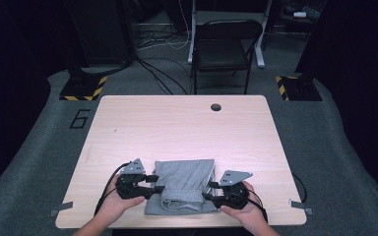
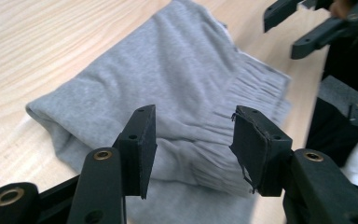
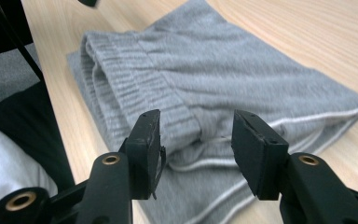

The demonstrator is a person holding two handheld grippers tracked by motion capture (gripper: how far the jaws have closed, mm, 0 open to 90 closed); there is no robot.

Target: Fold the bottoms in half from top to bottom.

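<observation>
The grey shorts lie folded into a compact rectangle at the near edge of the bench, between my two hands, with the gathered waistband turned toward me. I judge the folding mostly done: the layers sit stacked, though the near edge is still bunched and uneven, so a last fold or some tidying seems to be left.

My left gripper sits at the left side of the pile, jaws apart, the cloth lying beyond them with nothing clamped. My right gripper is at the right side, jaws likewise apart over the waistband end and a white-piped hem, pads not pressing on anything that I can see.

I see no box, basket or other container on the bench. Beyond the bench stands a folding chair.
</observation>
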